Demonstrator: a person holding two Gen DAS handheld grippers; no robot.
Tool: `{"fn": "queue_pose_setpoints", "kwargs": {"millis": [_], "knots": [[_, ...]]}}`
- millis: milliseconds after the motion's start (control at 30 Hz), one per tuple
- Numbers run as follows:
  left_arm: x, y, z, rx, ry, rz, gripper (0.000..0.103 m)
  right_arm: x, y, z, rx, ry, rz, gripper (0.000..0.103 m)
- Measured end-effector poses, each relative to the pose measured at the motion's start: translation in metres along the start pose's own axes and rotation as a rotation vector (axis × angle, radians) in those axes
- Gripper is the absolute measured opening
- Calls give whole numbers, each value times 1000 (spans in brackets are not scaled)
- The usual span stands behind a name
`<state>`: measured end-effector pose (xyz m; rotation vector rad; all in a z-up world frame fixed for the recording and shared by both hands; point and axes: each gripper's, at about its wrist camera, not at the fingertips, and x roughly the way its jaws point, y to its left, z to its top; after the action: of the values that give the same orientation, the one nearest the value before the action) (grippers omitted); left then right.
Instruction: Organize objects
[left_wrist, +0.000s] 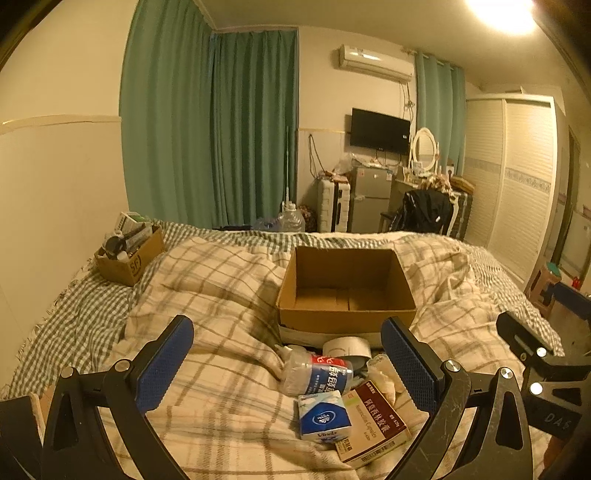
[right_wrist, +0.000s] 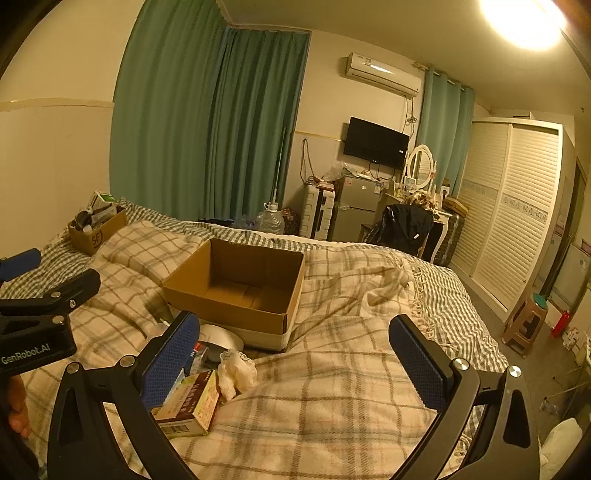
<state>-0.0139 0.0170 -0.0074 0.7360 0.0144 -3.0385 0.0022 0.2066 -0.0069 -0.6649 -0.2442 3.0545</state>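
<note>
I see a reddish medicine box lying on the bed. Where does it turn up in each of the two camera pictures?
Left wrist view: the medicine box lies low, right of centre, beside the blue-and-white tissue pack.
Right wrist view: the same box lies low on the left, partly behind the gripper's left finger.
Shared landmark: the open cardboard box, just beyond it in both views.

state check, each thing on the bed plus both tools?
left tool: open, empty
right tool: open, empty
big cardboard box: open, nothing visible inside
small SF box: full of items
bottle: lying on its side
blue tissue pack: lying on blanket
medicine box: closed, lying flat
tape roll: against the big box
</note>
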Motion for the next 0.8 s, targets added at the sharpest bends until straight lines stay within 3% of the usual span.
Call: {"fn": "queue_pose_setpoints", "kwargs": {"millis": [233, 433, 533, 733, 767, 800], "knots": [[18, -8, -1, 21, 43, 4, 103, 10, -9, 6, -13, -5, 2, 102], [67, -20, -40, 83, 244, 56, 102, 39, -13, -8, -6, 52, 10, 103], [92, -21, -68, 67, 358, 37, 97, 58, -17, -22, 16, 115, 24, 103], [112, -37, -99, 128, 473, -1, 87, 77, -30, -38, 72, 191, 54, 103], [113, -35, -100, 118, 480, -7, 85, 77, -31, -39, 73, 196, 56, 103], [112, -32, -100, 99, 484, -26, 76, 77, -28, -39, 71, 196, 55, 102]]}}
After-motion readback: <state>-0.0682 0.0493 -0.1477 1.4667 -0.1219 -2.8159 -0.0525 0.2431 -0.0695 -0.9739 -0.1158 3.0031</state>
